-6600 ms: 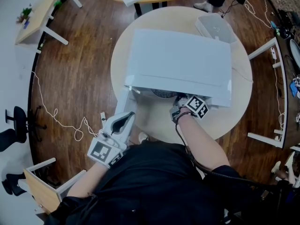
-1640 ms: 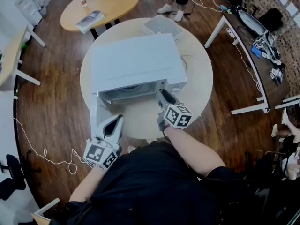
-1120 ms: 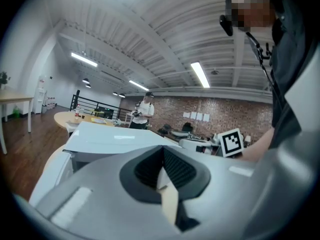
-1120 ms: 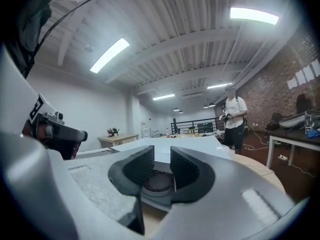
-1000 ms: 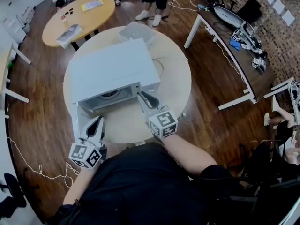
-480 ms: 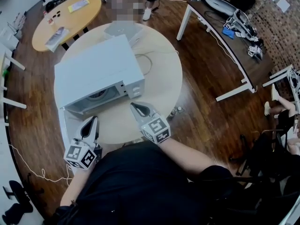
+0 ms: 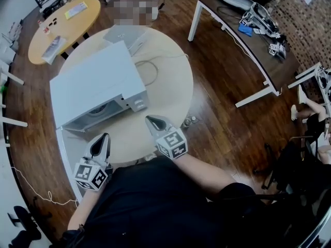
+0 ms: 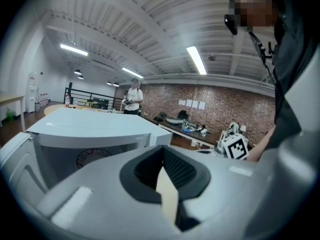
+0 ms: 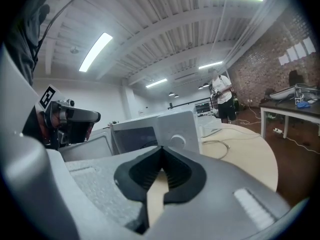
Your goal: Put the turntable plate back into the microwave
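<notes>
Plate (image 7: 97,110) is lying flat on the cavity floor of the microwave (image 7: 95,81), showing as a round disc through the open front, with nothing touching it. Door (image 7: 65,159) is hanging wide open on the left side. Change over the last few seconds: right gripper (image 7: 150,119), which was reaching into the cavity mouth, is now sitting well back over the near part of the table (image 7: 170,87), clear of the microwave. Its jaws are pressed together with nothing between them, only bare tabletop showing past the tips. Left gripper (image 7: 104,138) is also hanging back near the table edge, just beside the open door, jaws together and empty, pointing toward the cavity. Head view is swinging too, so the microwave is sliding toward the left of the frame and the person looks to be stepping away. Reading this as placement done and both hands retreating, since it's sitting where the task wants it. Only loose end is the open door, which the task isn't asking about. Can't tell from here whether it's seated properly in the middle.
</notes>
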Demonstrator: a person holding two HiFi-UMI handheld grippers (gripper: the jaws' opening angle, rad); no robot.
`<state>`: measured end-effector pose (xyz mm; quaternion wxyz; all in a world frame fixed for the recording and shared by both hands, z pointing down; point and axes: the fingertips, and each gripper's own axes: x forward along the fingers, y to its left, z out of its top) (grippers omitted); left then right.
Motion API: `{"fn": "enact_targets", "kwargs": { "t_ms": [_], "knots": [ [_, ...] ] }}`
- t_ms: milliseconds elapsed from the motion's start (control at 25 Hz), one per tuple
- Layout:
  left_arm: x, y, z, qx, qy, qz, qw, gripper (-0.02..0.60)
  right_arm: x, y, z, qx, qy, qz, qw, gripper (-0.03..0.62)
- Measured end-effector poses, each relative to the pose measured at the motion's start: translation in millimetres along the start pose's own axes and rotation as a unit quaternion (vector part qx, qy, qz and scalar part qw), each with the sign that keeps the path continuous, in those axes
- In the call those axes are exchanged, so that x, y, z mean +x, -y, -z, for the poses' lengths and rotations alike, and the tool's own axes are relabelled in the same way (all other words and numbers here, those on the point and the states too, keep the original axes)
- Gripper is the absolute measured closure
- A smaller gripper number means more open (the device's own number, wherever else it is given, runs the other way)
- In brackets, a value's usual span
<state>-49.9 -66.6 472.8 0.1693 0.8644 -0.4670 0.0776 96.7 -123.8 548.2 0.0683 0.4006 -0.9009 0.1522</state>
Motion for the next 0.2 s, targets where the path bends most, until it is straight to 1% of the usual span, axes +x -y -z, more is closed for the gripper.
{"fn": "enact_targets", "kwargs": {
  "t_ms": [200],
  "knots": [
    [6, 9, 24, -0.026, -0.017, -0.005, 0.9995, 0.575, 1, -3, 20, 0.007, -0.017, -0.011, 1.0, 0.592]
  ]
}}
